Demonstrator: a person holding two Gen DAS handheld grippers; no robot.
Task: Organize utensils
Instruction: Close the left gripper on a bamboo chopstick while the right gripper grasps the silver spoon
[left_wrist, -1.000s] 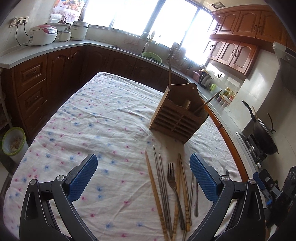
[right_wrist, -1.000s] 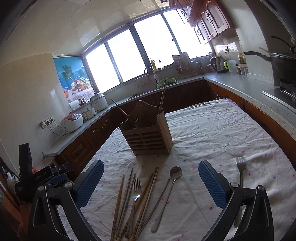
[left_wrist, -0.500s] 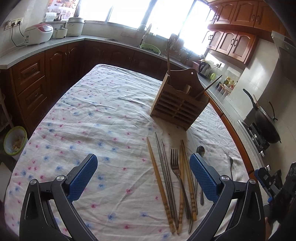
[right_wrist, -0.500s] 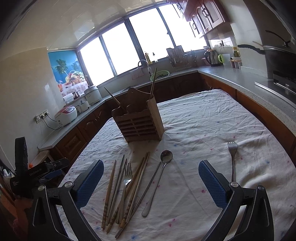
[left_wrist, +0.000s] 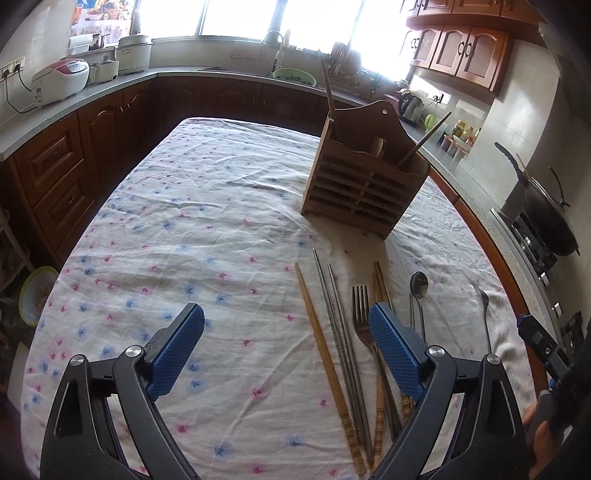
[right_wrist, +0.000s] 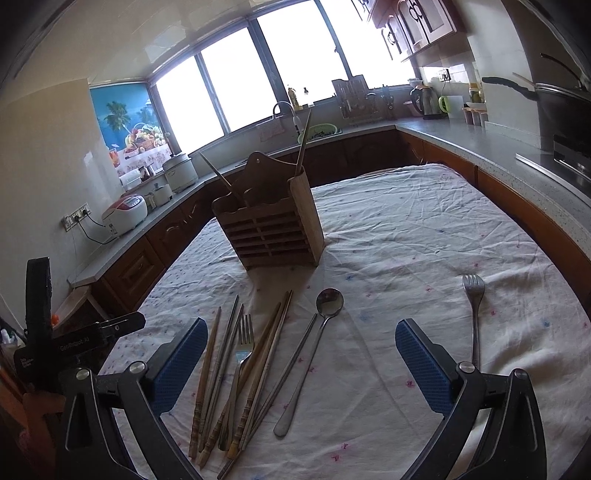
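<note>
Fork (left_wrist: 364, 325) handle hidden behind left tongs' pad (left_wrist: 394, 356)

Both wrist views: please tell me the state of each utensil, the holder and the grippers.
left gripper: open, empty
right gripper: open, empty
wooden holder: upright, two chopsticks inside
spoon: flat on cloth
chopsticks: flat, loosely bunched
fork: flat, apart at right

the table (left_wrist: 207, 206) wears a rumpled white cloth dotted with small pink and blue flowers. a slatted wooden utensil holder (right_wrist: 269, 232) stands upright on it. nearer, a loose bunch of wooden and metal chopsticks (right_wrist: 221, 373) lies with a fork (right_wrist: 242, 354) among them, a spoon (right_wrist: 314, 354) just beside, and a second fork (right_wrist: 474, 314) well apart.
</note>
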